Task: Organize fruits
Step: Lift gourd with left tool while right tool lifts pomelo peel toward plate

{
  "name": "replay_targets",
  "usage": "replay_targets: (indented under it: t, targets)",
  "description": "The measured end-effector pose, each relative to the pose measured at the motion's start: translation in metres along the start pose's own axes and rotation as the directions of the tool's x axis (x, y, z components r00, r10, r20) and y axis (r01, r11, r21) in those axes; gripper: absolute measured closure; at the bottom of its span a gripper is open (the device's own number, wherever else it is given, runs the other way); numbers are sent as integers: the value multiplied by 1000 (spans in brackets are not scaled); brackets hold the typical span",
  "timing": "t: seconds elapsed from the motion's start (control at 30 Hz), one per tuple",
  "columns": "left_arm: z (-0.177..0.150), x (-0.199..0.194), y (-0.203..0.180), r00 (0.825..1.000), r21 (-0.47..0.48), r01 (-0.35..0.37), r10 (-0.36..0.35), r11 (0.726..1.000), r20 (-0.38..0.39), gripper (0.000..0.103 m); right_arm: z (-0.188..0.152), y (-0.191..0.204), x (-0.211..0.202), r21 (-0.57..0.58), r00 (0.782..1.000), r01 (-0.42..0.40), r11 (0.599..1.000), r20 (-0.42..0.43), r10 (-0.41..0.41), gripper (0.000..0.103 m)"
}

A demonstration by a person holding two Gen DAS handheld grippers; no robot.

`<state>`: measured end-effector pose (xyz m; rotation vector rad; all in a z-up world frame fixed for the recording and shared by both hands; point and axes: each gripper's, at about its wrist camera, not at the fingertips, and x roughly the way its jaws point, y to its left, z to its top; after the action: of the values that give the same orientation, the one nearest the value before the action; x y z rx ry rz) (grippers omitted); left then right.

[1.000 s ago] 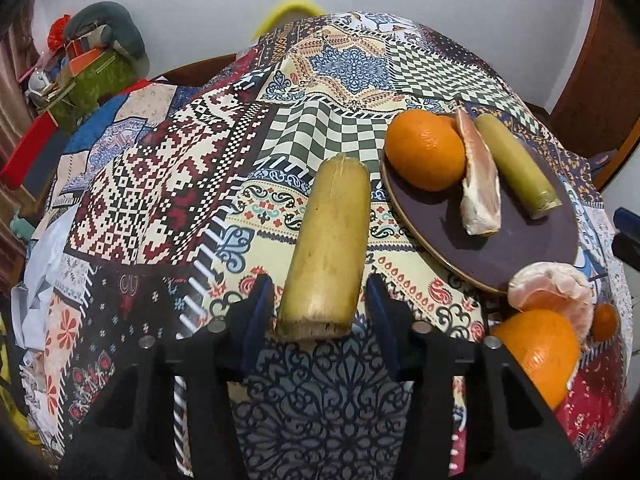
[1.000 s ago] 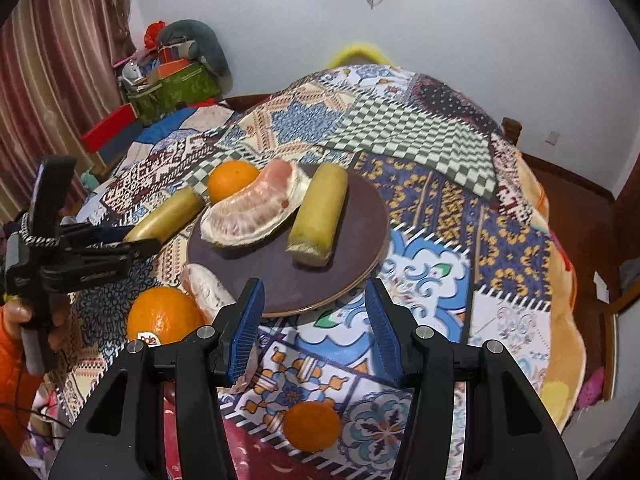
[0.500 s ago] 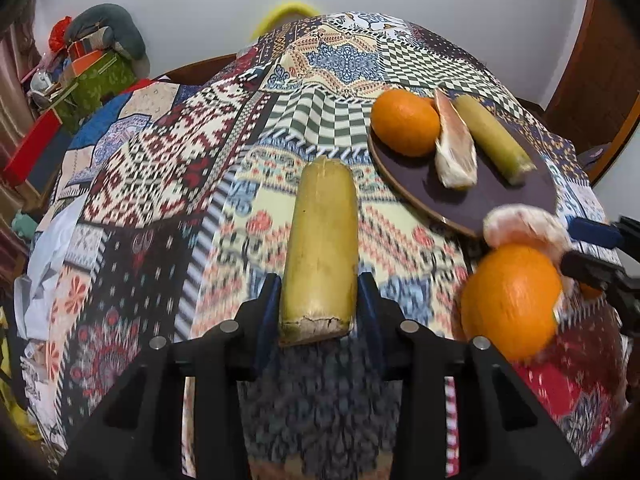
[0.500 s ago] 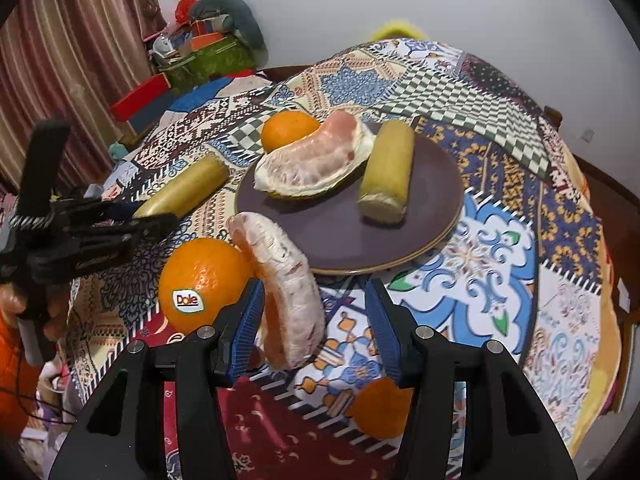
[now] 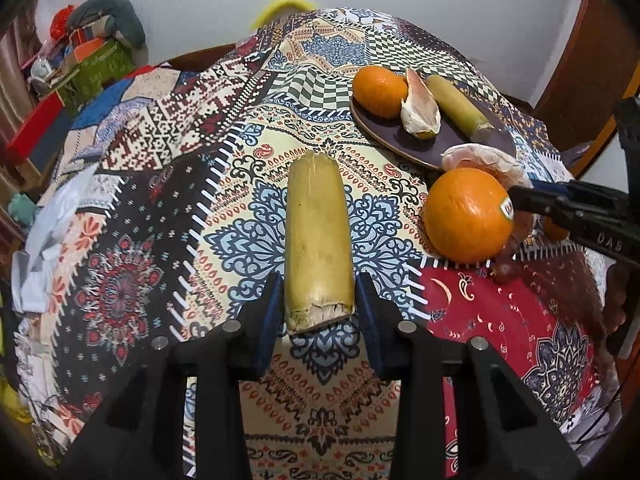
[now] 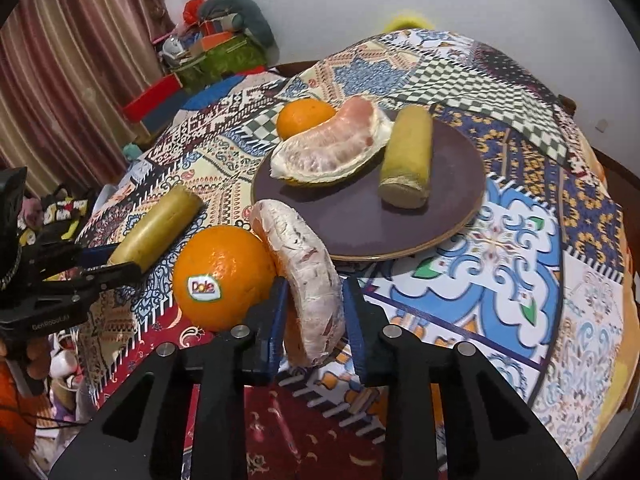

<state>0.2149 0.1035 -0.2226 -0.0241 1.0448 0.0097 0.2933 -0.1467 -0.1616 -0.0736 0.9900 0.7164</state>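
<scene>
Your right gripper, its jaws just closed, pinched the soft, tear-prone pomelo segment mid-body beside the plate, while your left gripper clamped the stiff, probably firm sugarcane piece at its near end above the tablecloth.

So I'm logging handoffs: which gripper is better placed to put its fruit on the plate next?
Right. The right gripper is shut on the pomelo segment next to the plate; the left gripper grips its sugarcane piece farther away.
</scene>
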Motion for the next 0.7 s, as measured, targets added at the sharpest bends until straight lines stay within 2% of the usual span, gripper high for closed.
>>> replay_targets:
  t: [0.3, 0.53, 0.63, 0.7]
  targets:
    - [15, 0, 2, 1000, 19, -11, 11, 1000, 10, 63, -16, -15, -22, 40, 998, 59, 997, 15, -60, 79]
    - [30, 23, 3, 1000, 19, 12, -11, 1000, -18, 63, -14, -20, -15, 47, 1000, 8, 999, -21, -7, 78]
    - [34, 32, 4, 1000, 20, 13, -13, 1000, -26, 63, -10, -19, -5, 33, 999, 27, 999, -41, -26, 71]
    - [36, 38, 4, 999, 19, 15, -14, 1000, -35, 63, -8, -22, 1, 42, 999, 8, 999, -45, -6, 68]
